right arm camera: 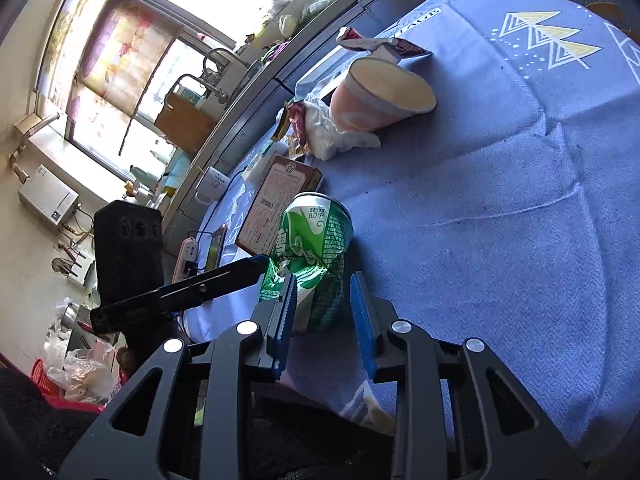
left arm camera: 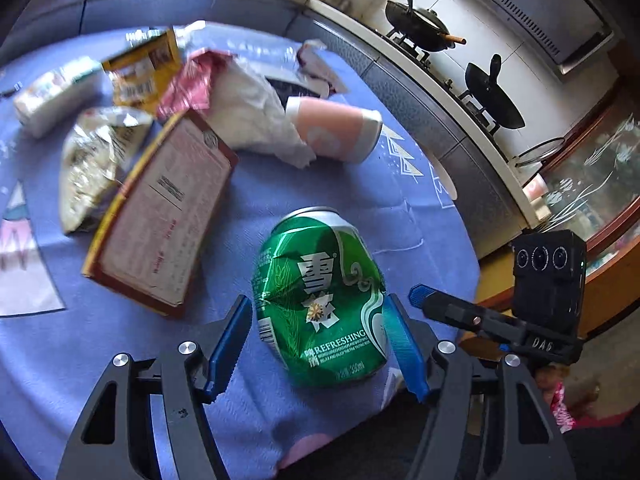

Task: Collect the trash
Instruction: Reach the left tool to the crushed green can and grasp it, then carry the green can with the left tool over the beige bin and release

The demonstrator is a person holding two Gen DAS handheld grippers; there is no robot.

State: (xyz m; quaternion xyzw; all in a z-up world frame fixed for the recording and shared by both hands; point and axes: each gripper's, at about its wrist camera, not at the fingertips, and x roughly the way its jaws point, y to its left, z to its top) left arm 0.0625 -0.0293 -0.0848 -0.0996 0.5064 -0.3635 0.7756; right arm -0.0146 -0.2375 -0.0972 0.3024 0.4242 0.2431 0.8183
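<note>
A dented green beer can (left arm camera: pixel 320 292) stands upright on the blue tablecloth (left arm camera: pixel 100 360), near its front edge. My left gripper (left arm camera: pixel 318 302) straddles it, and both blue pads touch the can's sides. In the right wrist view the same can (right arm camera: pixel 316 240) rises just beyond my right gripper (right arm camera: pixel 323 280). Its pads stand close together with a narrow gap and nothing gripped. One left finger (right arm camera: pixel 224 276) reaches the can from the left. A right-gripper finger (left arm camera: pixel 460 312) shows beside the can.
Farther back lie a pink paper cup (left arm camera: pixel 336 128) on its side, a white crumpled bag (left arm camera: pixel 248 108), a brown box (left arm camera: pixel 160 216), a foil wrapper (left arm camera: pixel 92 160) and a yellow packet (left arm camera: pixel 140 72). A counter with two woks (left arm camera: pixel 420 28) runs past the table's right edge.
</note>
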